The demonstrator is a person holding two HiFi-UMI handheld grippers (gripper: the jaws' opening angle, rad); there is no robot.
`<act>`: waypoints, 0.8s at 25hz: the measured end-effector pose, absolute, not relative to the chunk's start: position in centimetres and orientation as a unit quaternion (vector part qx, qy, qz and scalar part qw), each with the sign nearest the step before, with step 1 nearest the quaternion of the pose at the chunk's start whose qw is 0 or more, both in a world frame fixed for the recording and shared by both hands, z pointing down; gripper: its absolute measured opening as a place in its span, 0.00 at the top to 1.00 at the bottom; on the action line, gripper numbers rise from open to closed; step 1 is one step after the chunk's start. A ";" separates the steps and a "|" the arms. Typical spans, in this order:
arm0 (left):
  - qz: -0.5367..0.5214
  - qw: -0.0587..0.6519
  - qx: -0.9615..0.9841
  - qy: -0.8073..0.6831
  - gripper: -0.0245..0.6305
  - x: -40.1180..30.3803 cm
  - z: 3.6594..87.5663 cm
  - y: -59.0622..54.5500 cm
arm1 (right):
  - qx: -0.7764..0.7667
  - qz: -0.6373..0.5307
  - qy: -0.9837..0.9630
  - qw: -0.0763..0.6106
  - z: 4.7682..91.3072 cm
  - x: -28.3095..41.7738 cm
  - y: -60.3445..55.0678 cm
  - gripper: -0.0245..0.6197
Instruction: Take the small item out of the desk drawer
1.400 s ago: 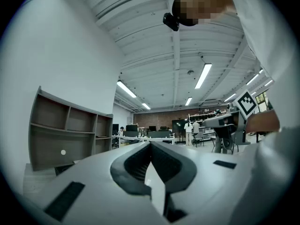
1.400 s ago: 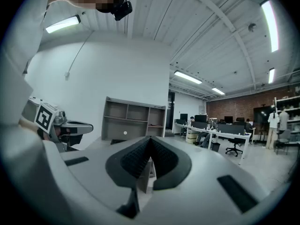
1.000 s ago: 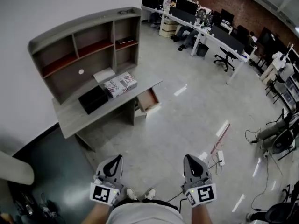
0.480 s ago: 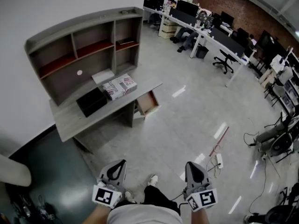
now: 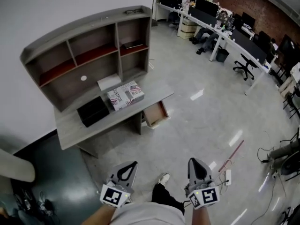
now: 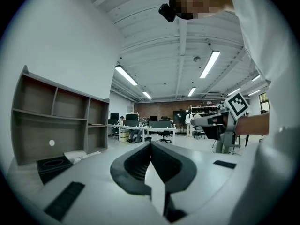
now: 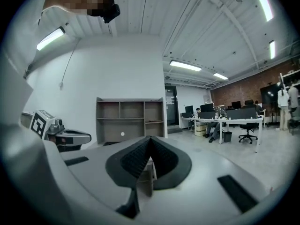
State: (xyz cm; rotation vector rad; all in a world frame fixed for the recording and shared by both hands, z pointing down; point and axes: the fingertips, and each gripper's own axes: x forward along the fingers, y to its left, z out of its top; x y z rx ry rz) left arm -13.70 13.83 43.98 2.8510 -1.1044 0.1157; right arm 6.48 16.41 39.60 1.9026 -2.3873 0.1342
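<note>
A grey desk [image 5: 117, 115] with a shelf hutch [image 5: 89, 50] stands against the white wall. Its wooden drawer [image 5: 157, 114] hangs open at the right end; I cannot make out any small item inside from here. Both grippers are held low in front of the person, well short of the desk. My left gripper [image 5: 132, 163] [image 6: 150, 143] is shut with nothing in it. My right gripper [image 5: 193, 161] [image 7: 149, 138] is also shut and holds nothing. The hutch [image 7: 131, 121] shows ahead in the right gripper view.
On the desktop lie a black box [image 5: 93, 110], a patterned box [image 5: 125, 95] and a white sheet [image 5: 108, 82]. Office tables with monitors and chairs [image 5: 225, 32] fill the back right. A power strip with cables [image 5: 228, 176] and a red rod [image 5: 234, 153] lie on the floor at right.
The person has stepped toward the desk, one foot now forward between the grippers. Desk and drawer have shifted right and nearer in the head view. Both grippers stay shut.
</note>
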 end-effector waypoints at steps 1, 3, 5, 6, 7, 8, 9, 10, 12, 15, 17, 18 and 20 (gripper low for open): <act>0.035 0.035 0.930 -0.365 0.93 -12.2 43.4 12.1 | 0.620 0.039 -0.782 0.040 39.2 8.1 14.7 0.93; 0.031 0.027 0.928 -0.371 0.93 -9.4 42.4 9.0 | 0.616 0.036 -0.786 0.037 38.4 11.4 11.8 0.93; 0.033 0.028 0.925 -0.377 0.93 -6.9 42.0 7.1 | 0.612 0.039 -0.789 0.038 38.0 14.4 9.8 0.93; 0.037 0.033 0.924 -0.380 0.93 -5.7 42.0 6.4 | 0.610 0.040 -0.790 0.039 37.9 16.0 9.0 0.93; 0.041 0.038 0.922 -0.384 0.93 -4.6 42.2 5.7 | 0.609 0.040 -0.791 0.040 37.8 17.6 8.2 0.93; 0.043 0.042 0.919 -0.390 0.93 -3.6 42.4 5.1 | 0.608 0.041 -0.792 0.040 37.8 19.0 7.4 0.93; 0.044 0.047 0.916 -0.396 0.93 -2.7 42.5 4.4 | 0.606 0.043 -0.793 0.041 37.9 20.3 6.7 0.93; 0.044 0.051 0.913 -0.402 0.93 -2.0 42.7 3.8 | 0.604 0.047 -0.794 0.041 38.2 21.3 6.0 0.93; 0.046 0.053 0.909 -0.410 0.93 -1.0 42.6 2.7 | 0.598 0.055 -0.799 0.041 38.8 22.4 4.7 0.93; 0.052 0.046 0.905 -0.420 0.93 -0.2 42.3 1.1 | 0.585 0.068 -0.808 0.038 39.7 22.5 3.3 0.93; 0.053 0.044 0.901 -0.427 0.93 0.1 42.2 0.1 | 0.574 0.073 -0.815 0.037 40.0 22.3 2.4 0.93; 0.053 0.044 0.900 -0.431 0.93 0.3 42.2 -0.5 | 0.569 0.073 -0.818 0.037 39.9 22.1 1.9 0.93; 0.054 0.043 0.898 -0.434 0.93 0.6 42.4 -1.8 | 0.563 0.072 -0.823 0.037 39.8 21.8 0.9 0.93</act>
